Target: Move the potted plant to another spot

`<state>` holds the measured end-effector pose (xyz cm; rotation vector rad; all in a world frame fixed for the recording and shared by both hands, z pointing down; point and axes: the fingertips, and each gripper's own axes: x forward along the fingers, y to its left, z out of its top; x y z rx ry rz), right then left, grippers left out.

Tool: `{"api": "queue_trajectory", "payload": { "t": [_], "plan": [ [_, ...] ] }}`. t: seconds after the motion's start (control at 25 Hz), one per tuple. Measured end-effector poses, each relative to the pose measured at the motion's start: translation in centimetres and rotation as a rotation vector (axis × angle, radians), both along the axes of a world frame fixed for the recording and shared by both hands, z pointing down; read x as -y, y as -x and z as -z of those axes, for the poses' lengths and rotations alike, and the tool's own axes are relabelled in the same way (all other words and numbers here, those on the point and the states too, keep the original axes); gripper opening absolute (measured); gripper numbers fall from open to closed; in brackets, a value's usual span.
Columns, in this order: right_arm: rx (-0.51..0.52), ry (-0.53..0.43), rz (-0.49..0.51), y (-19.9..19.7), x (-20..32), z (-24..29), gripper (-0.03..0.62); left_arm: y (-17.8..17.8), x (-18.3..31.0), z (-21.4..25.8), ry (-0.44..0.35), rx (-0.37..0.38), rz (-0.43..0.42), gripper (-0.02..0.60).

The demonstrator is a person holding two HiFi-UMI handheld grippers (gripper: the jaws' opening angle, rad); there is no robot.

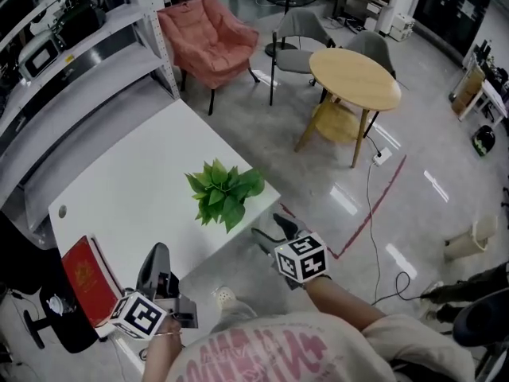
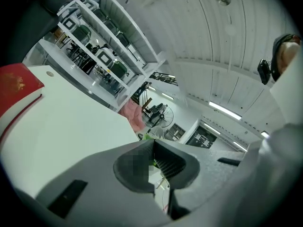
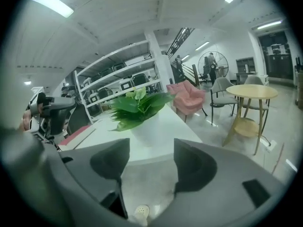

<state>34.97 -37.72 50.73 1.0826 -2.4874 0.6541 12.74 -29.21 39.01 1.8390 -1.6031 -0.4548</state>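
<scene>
The potted plant (image 1: 224, 191), green leaves in a white pot (image 3: 144, 130), stands near the right corner of the white table (image 1: 135, 181). My right gripper (image 1: 273, 228) hangs just off that corner, pointing at the plant and apart from it. In the right gripper view (image 3: 150, 148) its jaws are open, with only floor and the table edge between them. My left gripper (image 1: 157, 255) is over the table's near edge by a red book (image 1: 83, 277). In the left gripper view (image 2: 154, 143) its jaws meet with nothing in them.
Shelving (image 1: 71, 46) runs along the table's far left side. Beyond the table stand a pink armchair (image 1: 208, 40), grey chairs (image 1: 302, 34) and a round wooden table (image 1: 354, 78). A cable (image 1: 370, 213) and a red tape line cross the floor at right.
</scene>
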Motion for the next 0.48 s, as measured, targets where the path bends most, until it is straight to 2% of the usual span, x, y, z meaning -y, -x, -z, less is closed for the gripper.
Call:
{"api": "queue_trajectory", "payload": {
  "t": [0.08, 0.16, 0.2, 0.32, 0.48],
  "plan": [
    [0.03, 0.024, -0.031, -1.7, -0.4, 0.7, 0.241, -1.5, -0.7, 0.2, -0.01, 0.003, 0.011, 0.005],
    [0.091, 0.057, -0.057, -3.1, -1.0, 1.8, 0.112, -3.2, -1.4, 0.6, -0.027, 0.008, 0.014, 0.005],
    [0.121, 0.064, -0.061, -3.7, -1.4, 2.5, 0.075, -4.0, -1.7, 0.9, -0.038, 0.01, 0.013, 0.005],
    [0.181, 0.036, -0.041, -5.0, -2.6, 5.0, 0.032, -6.2, -3.0, 1.7, -0.066, 0.022, 0.018, 0.005],
    [0.248, -0.005, -0.01, -6.5, -4.3, 8.1, 0.011, -8.7, -5.1, 2.5, -0.099, 0.036, 0.032, 0.005]
  ]
}}
